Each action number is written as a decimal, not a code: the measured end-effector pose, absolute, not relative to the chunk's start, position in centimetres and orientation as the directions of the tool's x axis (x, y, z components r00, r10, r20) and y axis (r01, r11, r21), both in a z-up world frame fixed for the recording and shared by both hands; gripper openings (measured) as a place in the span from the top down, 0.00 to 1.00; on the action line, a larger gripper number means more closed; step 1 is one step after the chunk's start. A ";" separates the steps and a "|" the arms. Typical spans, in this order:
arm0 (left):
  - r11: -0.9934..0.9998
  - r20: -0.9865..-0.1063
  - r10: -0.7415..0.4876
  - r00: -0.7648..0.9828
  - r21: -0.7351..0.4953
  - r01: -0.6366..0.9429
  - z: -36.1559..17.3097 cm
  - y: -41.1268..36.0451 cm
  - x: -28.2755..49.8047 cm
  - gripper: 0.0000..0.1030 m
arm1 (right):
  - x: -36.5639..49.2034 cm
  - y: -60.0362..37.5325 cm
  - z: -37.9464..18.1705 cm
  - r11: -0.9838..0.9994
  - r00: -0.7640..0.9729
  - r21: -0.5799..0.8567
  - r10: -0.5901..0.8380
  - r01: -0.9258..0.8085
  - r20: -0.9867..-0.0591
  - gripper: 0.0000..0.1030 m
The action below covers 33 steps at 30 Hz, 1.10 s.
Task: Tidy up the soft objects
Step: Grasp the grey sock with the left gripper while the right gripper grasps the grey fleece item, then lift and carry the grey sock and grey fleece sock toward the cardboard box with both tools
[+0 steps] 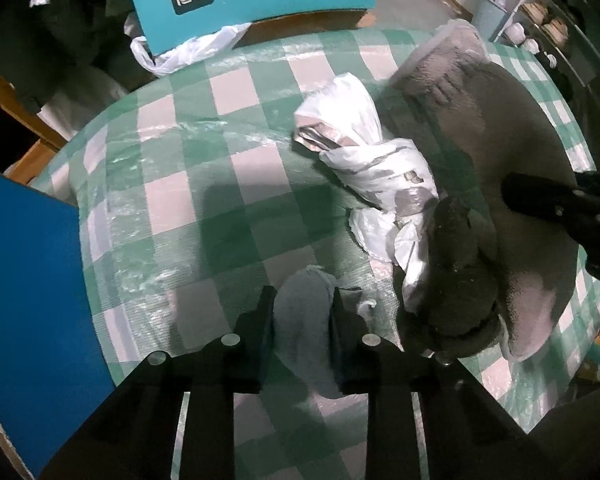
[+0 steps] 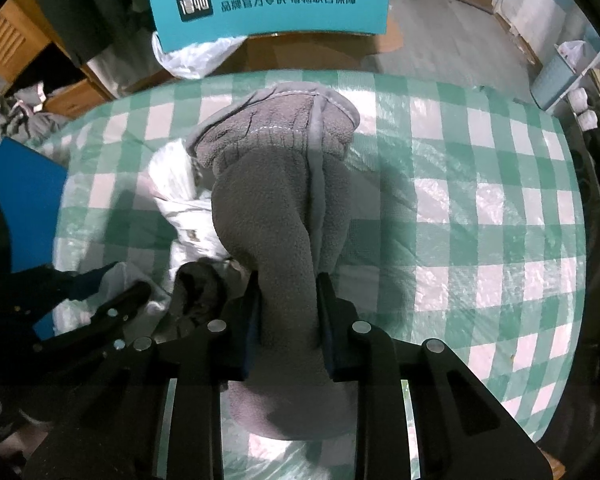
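Fleece glove point(image 2: 276, 216), grey, lies lengthwise on the checked tablecloth point(image 2: 480, 200), cuff end pointing away toward the teal box point(image 2: 268, 0) at the far edge. Right gripper point(image 2: 288, 316) is pinching the near part of the glove: both fingers point(image 2: 332, 320) press into the fleece from either side, and the fabric bulges out below them toward the camera. Cuff shows a lighter bound edge and a row of stitching.

Left wrist view: left gripper point(image 1: 303, 320) has a pale grey-blue sock point(image 1: 304, 320) between its fingers point(image 1: 265, 320). Both finger pads touch the sock's sides, so it is clamped on the sock, which trails forward onto the cloth. Same glove point(image 1: 512, 160) sits to the right in this view, with the tip of the right gripper point(image 1: 560, 208) on it.

Between sock and glove:
- crumpled white plastic bag point(image 1: 380, 160), partly tucked against the glove's left side;
- dark grey sock point(image 1: 460, 272), bunched, resting against the bag and the glove.

Blue panel point(image 1: 28, 300) stands at the left edge of the table. A second white plastic bag point(image 2: 196, 56) hangs below the teal box. Wooden furniture point(image 2: 8, 40) is at far left, and shelves holding small white items point(image 2: 584, 108) at far right. Tablecloth surface is glossy and wrinkled.
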State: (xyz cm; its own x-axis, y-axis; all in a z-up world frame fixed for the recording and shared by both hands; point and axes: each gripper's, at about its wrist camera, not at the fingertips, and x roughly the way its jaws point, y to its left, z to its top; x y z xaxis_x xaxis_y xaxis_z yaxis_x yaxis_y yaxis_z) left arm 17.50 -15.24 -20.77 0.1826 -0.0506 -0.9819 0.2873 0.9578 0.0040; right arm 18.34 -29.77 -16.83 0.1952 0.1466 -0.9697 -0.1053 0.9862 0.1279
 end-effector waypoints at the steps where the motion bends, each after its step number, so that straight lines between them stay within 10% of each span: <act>1: 0.959 -0.981 -0.051 0.187 0.004 0.285 -20.6 -15.1 17.5 0.78 | 18.2 -29.8 -16.6 0.986 0.197 0.130 0.149 -0.106 -0.969 0.77; 33: 0.956 -0.921 0.001 0.389 0.115 0.269 -11.4 -12.5 12.9 0.79 | 12.6 -29.3 -8.5 0.978 0.339 0.121 0.174 -0.171 -0.925 0.77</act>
